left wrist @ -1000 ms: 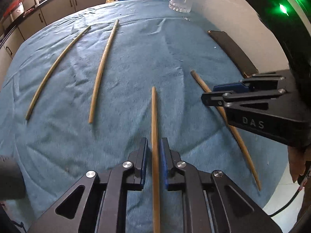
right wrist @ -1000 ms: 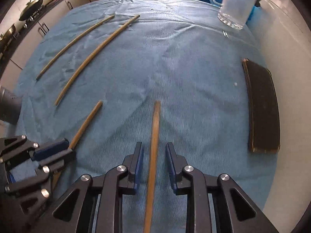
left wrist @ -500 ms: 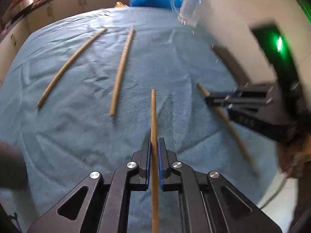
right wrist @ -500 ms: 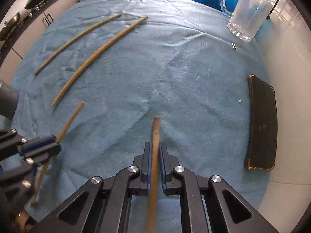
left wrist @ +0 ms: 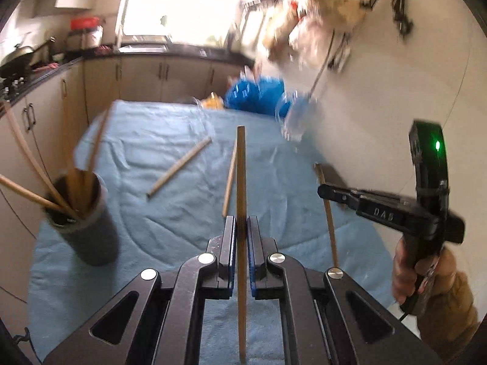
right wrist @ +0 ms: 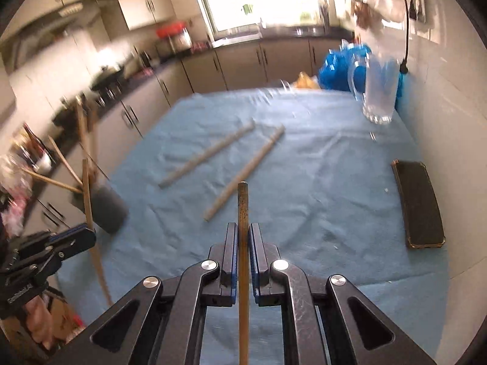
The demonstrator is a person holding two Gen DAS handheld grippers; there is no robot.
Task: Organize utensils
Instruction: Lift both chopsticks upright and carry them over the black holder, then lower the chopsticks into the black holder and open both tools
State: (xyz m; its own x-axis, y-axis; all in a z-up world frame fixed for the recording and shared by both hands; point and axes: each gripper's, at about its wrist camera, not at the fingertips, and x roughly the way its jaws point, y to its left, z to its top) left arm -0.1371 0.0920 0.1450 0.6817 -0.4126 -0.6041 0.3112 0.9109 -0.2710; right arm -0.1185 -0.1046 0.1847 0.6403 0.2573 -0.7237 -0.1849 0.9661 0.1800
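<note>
While each tool is clamped tight on one chopstick, the left tool (left wrist: 241, 231) and right tool (right wrist: 243, 240) hold theirs above the blue-clothed table (right wrist: 334, 188); two chopsticks (right wrist: 207, 159) lie there, and a dark cup (left wrist: 88, 228) at its left edge holds several.

The worktop (right wrist: 350, 200) is covered by a blue cloth. On it lie two loose chopsticks (right wrist: 207, 158) side by side in the middle. At the left edge stands a dark cup (left wrist: 88, 231), at the far right a clear glass (right wrist: 379, 97), probably empty, and at the right a dark flat case (right wrist: 418, 206).
</note>
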